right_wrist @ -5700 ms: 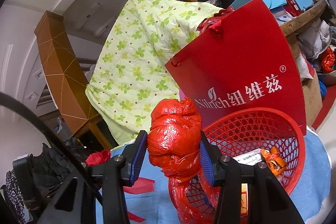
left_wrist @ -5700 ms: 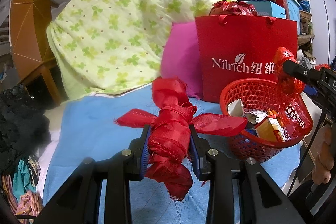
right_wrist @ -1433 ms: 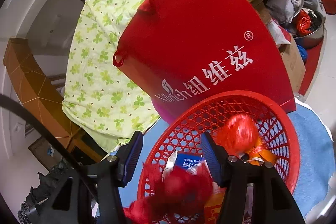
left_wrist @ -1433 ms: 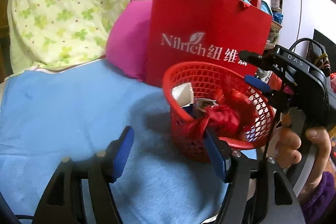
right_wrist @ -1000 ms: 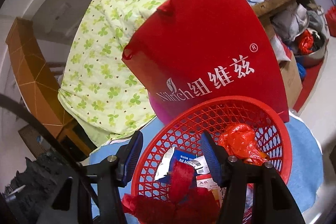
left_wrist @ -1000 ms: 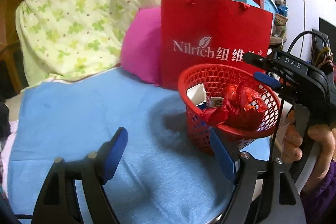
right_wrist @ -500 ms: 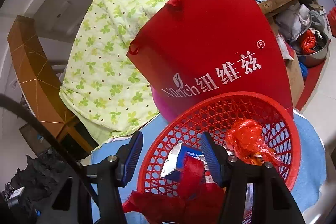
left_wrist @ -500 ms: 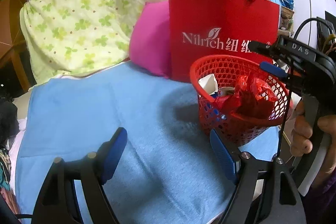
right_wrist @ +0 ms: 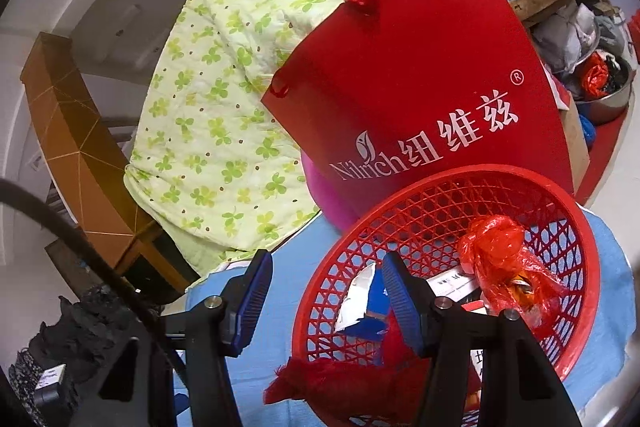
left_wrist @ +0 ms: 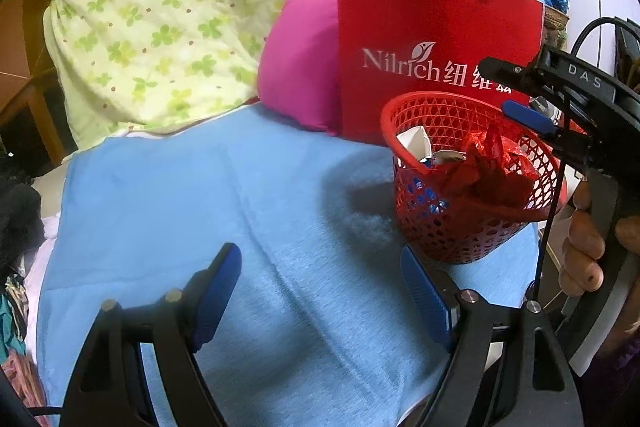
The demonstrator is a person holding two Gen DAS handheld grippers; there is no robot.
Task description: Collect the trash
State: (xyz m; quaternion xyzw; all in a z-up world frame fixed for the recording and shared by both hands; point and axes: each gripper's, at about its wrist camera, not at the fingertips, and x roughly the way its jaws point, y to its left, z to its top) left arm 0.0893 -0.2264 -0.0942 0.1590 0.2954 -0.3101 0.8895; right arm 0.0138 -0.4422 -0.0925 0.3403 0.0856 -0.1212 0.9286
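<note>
A red mesh basket (left_wrist: 404,227) stands on the blue sheet (left_wrist: 200,195) at the bed's right edge. Inside lie a crumpled red plastic bag (right_wrist: 496,255), a blue-and-white carton (right_wrist: 368,307) and papers. A red fabric scrap (right_wrist: 332,383) hangs over the near rim. My left gripper (left_wrist: 320,267) is open over bare sheet, short of the basket and to its left. My right gripper (right_wrist: 326,279) hovers open above the basket's (right_wrist: 440,179) left rim, nothing between its pads. In the left wrist view the right gripper (left_wrist: 500,89) shows above the basket, gripped by a hand (left_wrist: 584,247).
A red paper bag (left_wrist: 436,39) printed Nilrich stands right behind the basket, beside a pink pillow (left_wrist: 300,67). A green floral quilt (left_wrist: 180,11) is heaped at the back. Dark clothes (right_wrist: 80,331) lie off the bed's left side, and a wooden headboard (right_wrist: 68,115) rises behind.
Both grippers earlier held red trash, fabric in the left and a plastic bag in the right; both pieces now lie in the basket. The left gripper has drawn back from the basket.
</note>
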